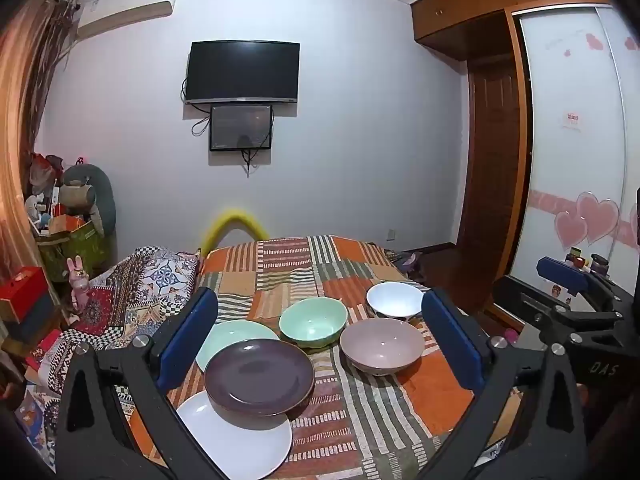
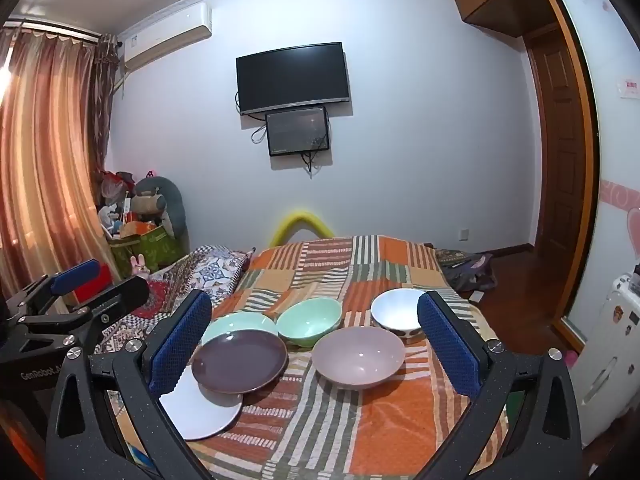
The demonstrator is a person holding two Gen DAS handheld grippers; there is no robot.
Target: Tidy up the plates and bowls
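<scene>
Jaws of left gripper (image 1: 320, 336) and right gripper (image 2: 316, 344) spread wide, empty. Just ahead on the bed (image 1: 432, 396): purple plate (image 1: 259, 376) overlapping white plate (image 1: 236, 436) and green plate (image 1: 228, 336); three bowls (image 1: 382, 346) beside. Nothing gathered yet; next, probably stacking, needing a rim grip.

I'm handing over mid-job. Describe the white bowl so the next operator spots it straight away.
Start at the bed with the orange striped patchwork blanket, where three bowls sit to the right of three overlapping plates. The white bowl is farthest back on the right, behind the pink bowl and right of the green bowl. Only it has dark spots outside.
</scene>
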